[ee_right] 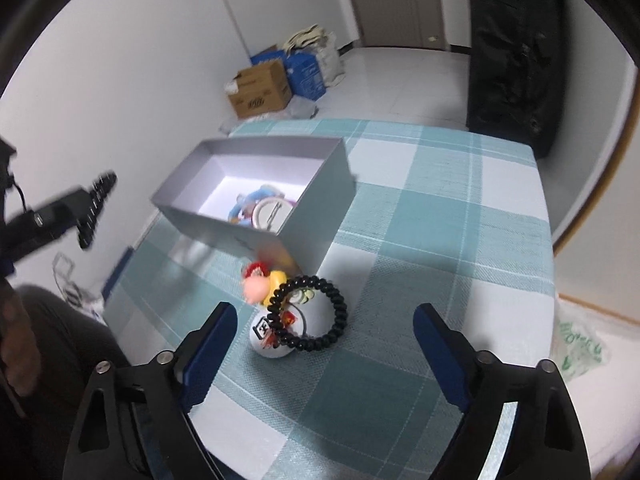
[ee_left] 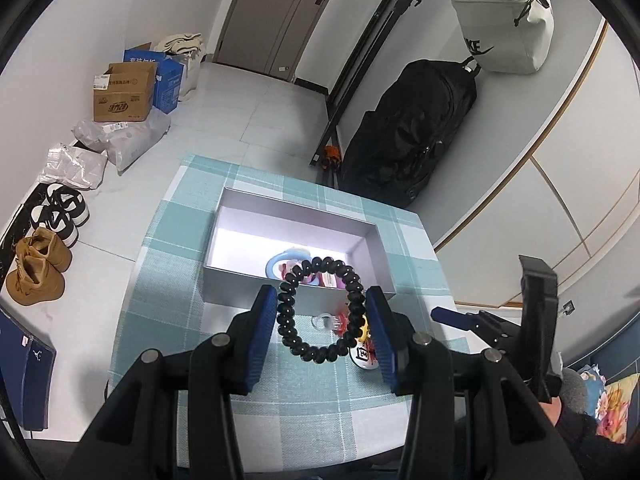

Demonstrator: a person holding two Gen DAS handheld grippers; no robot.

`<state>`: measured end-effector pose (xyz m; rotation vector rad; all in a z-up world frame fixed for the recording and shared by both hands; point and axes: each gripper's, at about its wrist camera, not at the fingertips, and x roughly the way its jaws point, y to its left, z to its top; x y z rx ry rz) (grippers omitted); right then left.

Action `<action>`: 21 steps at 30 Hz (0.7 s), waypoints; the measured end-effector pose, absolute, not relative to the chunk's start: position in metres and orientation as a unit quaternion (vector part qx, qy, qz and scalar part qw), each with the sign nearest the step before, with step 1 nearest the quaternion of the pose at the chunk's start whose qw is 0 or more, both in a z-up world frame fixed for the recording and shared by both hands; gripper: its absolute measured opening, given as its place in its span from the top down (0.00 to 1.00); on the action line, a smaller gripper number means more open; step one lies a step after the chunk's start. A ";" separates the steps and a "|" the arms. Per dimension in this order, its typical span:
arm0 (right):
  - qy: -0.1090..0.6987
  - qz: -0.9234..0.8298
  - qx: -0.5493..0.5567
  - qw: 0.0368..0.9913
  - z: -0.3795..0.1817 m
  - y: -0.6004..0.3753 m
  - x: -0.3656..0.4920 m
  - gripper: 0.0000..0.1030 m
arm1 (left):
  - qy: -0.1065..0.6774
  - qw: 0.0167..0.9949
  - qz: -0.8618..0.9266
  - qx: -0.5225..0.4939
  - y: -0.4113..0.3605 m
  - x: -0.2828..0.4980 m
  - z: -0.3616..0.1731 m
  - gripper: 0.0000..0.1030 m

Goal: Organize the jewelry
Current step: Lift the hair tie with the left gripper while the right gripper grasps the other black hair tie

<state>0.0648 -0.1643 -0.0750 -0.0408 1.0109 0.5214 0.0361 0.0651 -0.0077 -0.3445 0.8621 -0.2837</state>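
Observation:
My left gripper is shut on a black beaded bracelet, held above the table just in front of the grey open box. It also shows in the right wrist view at the far left. The box holds a blue ring-shaped piece and other small trinkets. On the checked cloth by the box lie a black coil bracelet, a white round badge and a red-and-yellow figure charm. My right gripper is open, its fingers either side of the coil bracelet, above it.
The table has a teal and white checked cloth. Shoes, cardboard boxes and plastic bags lie on the floor to the left. A black bag stands behind the table's far edge.

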 end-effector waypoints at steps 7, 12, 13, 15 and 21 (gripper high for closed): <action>0.492 0.266 -0.050 0.828 -0.087 -0.146 0.071 0.23 | 0.415 0.883 -0.130 -0.177 0.074 0.039 -0.009 0.61; 0.502 0.263 -0.053 0.822 -0.094 -0.141 0.077 0.31 | 0.412 0.883 -0.131 -0.184 0.078 0.040 -0.007 0.61; 0.503 0.261 -0.053 0.822 -0.094 -0.140 0.078 0.33 | 0.413 0.883 -0.131 -0.181 0.078 0.041 -0.007 0.61; 0.507 0.260 -0.053 0.820 -0.097 -0.138 0.079 0.46 | 0.416 0.883 -0.130 -0.177 0.077 0.041 -0.008 0.61; 0.503 0.256 -0.090 0.821 -0.098 -0.131 0.074 0.53 | 0.422 0.879 -0.131 -0.177 0.076 0.043 -0.011 0.61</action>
